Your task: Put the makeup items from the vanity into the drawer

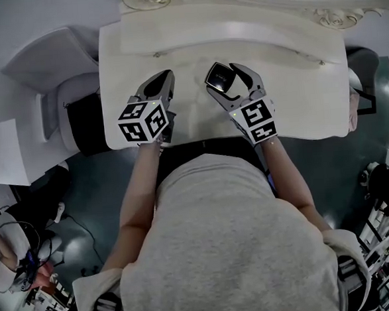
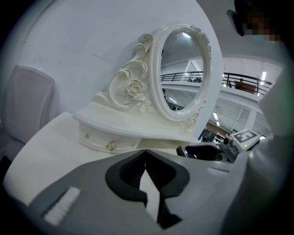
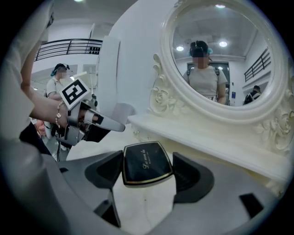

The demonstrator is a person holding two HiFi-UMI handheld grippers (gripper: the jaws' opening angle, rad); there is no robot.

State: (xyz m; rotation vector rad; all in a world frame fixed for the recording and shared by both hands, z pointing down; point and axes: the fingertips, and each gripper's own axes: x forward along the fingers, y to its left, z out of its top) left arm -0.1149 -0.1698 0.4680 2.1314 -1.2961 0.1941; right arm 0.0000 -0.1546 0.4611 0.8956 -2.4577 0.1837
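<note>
The person's grey-shirted torso hides the near edge of the vanity when seen from above. Just past it, the left gripper hovers with its jaws pressed together on nothing. Beside it, the right gripper is clamped on a black, gold-rimmed compact, held above the white top. The script on its lid is too small to read. Farther back sits a little knobbed drawer, then the oval mirror, cut off in the head view.

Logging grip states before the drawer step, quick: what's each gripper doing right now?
Left gripper: closed, nothing between its jaws.
Right gripper: closed on the black compact.
</note>
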